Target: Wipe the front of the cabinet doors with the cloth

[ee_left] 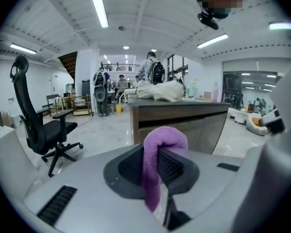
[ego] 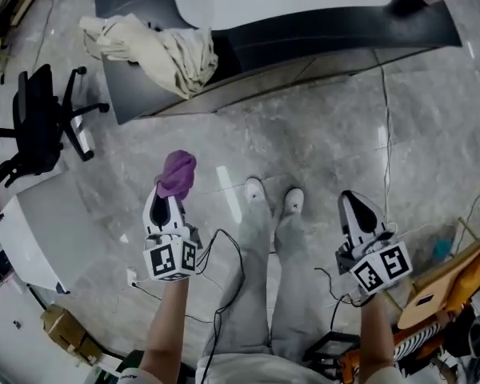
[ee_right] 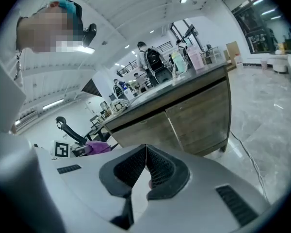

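Note:
My left gripper is shut on a purple cloth; in the left gripper view the cloth drapes over the closed jaws. My right gripper is shut with nothing in it, its pads meeting in the right gripper view. The cabinet stands ahead across the floor, a wooden-fronted counter with a dark top. Its doors show in the right gripper view, and the cabinet front lies beyond the cloth in the left one. Both grippers are held well short of it.
A beige cloth heap lies on the cabinet's left end. A black office chair stands at the left, next to a white desk. Cables trail over the floor. My shoes are between the grippers. People stand far back.

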The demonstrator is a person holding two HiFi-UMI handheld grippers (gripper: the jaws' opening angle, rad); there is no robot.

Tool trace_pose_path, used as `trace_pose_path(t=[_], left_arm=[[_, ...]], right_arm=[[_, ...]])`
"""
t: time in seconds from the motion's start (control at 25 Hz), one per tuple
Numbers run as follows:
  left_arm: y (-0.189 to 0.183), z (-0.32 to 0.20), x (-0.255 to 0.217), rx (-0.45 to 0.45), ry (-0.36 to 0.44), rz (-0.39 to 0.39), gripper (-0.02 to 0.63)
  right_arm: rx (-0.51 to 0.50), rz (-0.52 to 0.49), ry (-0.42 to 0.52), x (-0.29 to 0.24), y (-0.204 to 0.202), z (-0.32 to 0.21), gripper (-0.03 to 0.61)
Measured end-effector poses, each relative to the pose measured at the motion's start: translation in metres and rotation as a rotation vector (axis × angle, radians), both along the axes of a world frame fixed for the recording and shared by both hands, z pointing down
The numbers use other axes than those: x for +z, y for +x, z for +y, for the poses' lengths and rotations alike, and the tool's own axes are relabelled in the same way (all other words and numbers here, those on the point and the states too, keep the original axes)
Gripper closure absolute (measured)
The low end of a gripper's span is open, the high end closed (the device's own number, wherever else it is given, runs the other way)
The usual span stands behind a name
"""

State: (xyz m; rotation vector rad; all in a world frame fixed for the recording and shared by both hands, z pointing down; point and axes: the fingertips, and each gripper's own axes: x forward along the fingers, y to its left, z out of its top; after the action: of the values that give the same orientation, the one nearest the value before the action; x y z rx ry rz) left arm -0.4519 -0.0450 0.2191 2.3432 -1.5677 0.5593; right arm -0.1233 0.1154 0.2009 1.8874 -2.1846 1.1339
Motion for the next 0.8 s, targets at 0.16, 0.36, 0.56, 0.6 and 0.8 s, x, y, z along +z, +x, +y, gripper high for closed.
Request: trace_pose_path(t=[0.16,0.36,0.56,0.6,0.8], left_arm=[[0.033,0.037,-0.07,0.053,0.047,0.048,0.563],[0.071,0.079,-0.168,0.124,0.074,0.157,0.563],[0.108,0.103,-0.272,0.241,0.167,0.228,0.563],[0.114,0.101,-0.287,0.25,0.192,0.233,0.563],[0.139,0.103,-0.363,0.288,0.287,0.323,0.563]], right_arm=[[-0.024,0.031,0.046,-0.049,0.011,0.011,0.552],[-0.055,0.066,0.095,-0.13,0.018,0.039,0.552],[0.01,0.137,0.258,-0.256,0.045,0.06,0.552],[0.036,0.158,0.308,-0.284,0.053,0.062,0.552],[0.089,0.26,0.439,-0.372,0.078,0.081,0.552]])
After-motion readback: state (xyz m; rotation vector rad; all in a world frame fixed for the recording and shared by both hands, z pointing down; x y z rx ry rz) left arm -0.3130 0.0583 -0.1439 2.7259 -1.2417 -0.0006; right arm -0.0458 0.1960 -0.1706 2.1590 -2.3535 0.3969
